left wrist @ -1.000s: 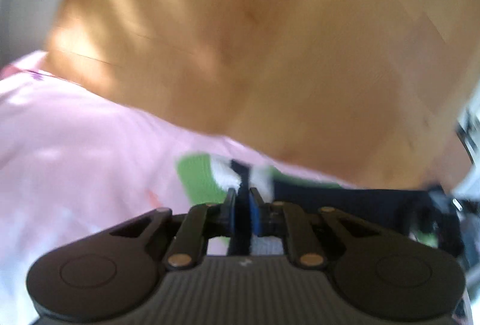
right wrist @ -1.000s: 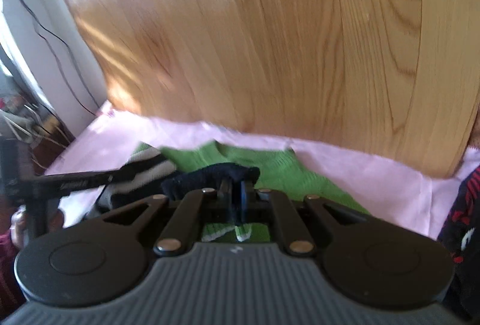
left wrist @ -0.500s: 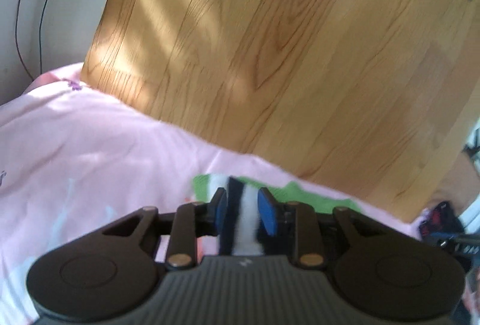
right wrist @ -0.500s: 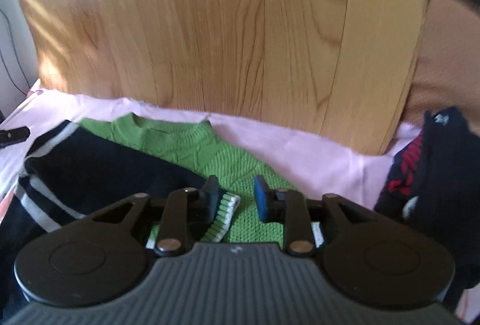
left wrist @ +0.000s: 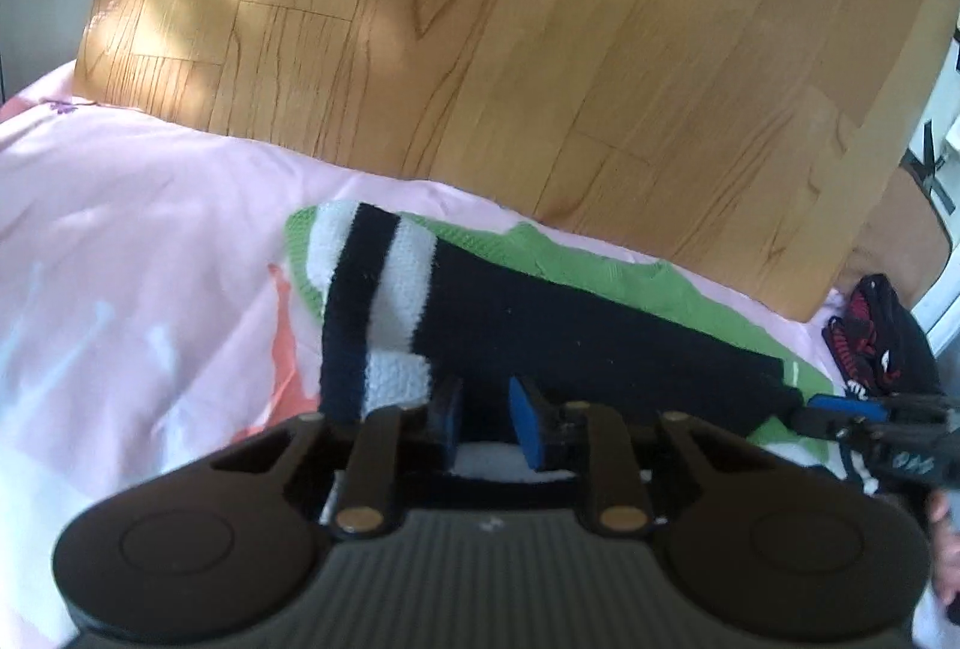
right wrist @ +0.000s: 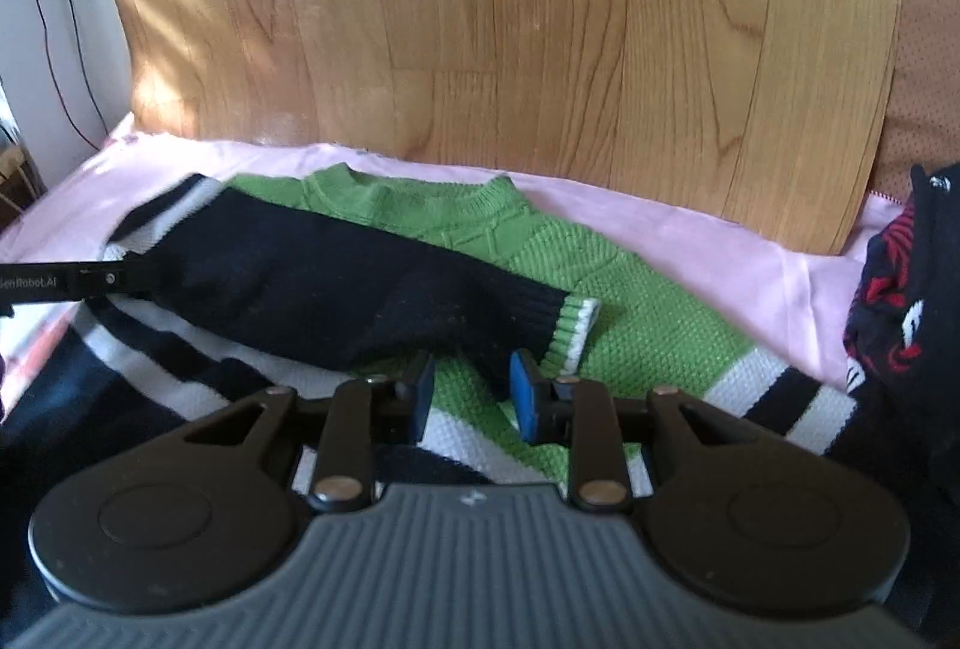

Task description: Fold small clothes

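Note:
A small green knit sweater (right wrist: 630, 313) with navy and white stripes lies flat on the pink bedsheet (right wrist: 690, 235). Its navy sleeve (right wrist: 336, 289) is folded across the chest, its green and white cuff (right wrist: 576, 325) pointing right. My right gripper (right wrist: 471, 397) is open and empty, just in front of the sleeve. In the left wrist view the sweater (left wrist: 630, 283) shows the navy sleeve (left wrist: 570, 337) and a striped shoulder (left wrist: 372, 277). My left gripper (left wrist: 486, 421) is open and empty at the sleeve's near edge. The right gripper's fingertip (left wrist: 846, 409) shows at the right.
A wooden headboard (right wrist: 510, 19) stands right behind the bed. A dark garment with red and white pattern (right wrist: 900, 301) lies at the right; it also shows in the left wrist view (left wrist: 870, 325). A cable (right wrist: 54, 49) hangs on the wall at the left.
Both grippers were shut on the navy sleeve a second ago. They carried it across the sweater, opened and let go. The sleeve now lies flat and both grippers have drawn back a little.

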{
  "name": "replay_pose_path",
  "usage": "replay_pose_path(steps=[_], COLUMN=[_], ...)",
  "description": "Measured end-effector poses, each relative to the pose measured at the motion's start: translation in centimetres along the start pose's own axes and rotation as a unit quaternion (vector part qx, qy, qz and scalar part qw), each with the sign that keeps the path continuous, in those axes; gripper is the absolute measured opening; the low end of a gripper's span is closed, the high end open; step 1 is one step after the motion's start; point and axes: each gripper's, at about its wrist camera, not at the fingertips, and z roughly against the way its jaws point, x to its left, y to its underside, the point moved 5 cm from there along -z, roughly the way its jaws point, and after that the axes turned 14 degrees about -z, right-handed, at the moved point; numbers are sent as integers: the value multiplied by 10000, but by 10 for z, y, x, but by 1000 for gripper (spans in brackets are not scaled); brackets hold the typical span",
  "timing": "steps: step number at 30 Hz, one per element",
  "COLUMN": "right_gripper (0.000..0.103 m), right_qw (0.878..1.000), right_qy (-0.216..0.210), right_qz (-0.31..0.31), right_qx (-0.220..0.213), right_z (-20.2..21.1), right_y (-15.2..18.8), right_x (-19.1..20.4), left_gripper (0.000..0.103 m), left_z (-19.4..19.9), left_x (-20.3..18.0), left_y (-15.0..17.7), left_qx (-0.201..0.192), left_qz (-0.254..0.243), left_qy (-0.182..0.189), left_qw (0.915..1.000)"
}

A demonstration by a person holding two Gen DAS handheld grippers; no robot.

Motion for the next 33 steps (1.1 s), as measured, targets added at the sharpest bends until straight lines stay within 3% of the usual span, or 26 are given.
replay_pose_path(steps=[3, 5, 7, 8, 10, 13, 15, 18, 20, 21, 25, 27, 30, 33], right_gripper=[45, 46, 37, 11, 10, 10, 11, 12, 13, 13, 17, 18, 18, 18], right_qw=[9975, 9944, 9915, 9899, 9842, 9609, 9467, 9304, 9259, 9314, 9737, 9857, 9936, 9962], right_qy=[441, 609, 683, 710, 807, 968, 1030, 1165, 1345, 1298, 576, 164, -193, -149], right_qz=[520, 827, 1065, 1187, 1476, 2389, 2909, 3462, 3523, 3394, 2140, 1510, 767, 475], right_qx=[-177, -256, -296, -315, -550, -1010, -922, -300, -211, -220, -524, -733, -809, -712], right_z=[-9, -16, -22, -23, -15, 9, 18, 8, 7, 11, 42, 51, 44, 23], right_y=[6, 8, 7, 7, 6, 11, 23, 51, 59, 56, 20, 2, -15, -13], right_x=[2, 2, 3, 5, 10, 25, 28, 17, 7, 5, 5, 11, 21, 34], left_gripper=[11, 7, 6, 6, 6, 6, 6, 6, 6, 7, 21, 24, 30, 31], left_z=[-3, -1, -2, -1, -2, -2, -2, -1, 1, 3, 17, 25, 27, 17], left_x=[8, 10, 14, 15, 18, 18, 16, 15, 14, 12, 3, -2, -5, -3], left_y=[1, 3, 2, 3, 2, 2, 2, 2, 2, 2, -3, -5, -6, -4], left_qx=[24, 35, 37, 36, 35, 41, 47, 49, 41, 10, -323, -527, -570, -326], left_qz=[102, 143, 244, 286, 355, 340, 282, 213, 186, 171, 46, -34, -77, -73], left_qy=[-33, -56, 15, 60, 123, 126, 102, 66, 55, 73, 66, 111, 168, 114], left_qw=[9999, 9999, 9997, 9996, 9993, 9993, 9995, 9997, 9998, 9998, 9994, 9985, 9982, 9994])
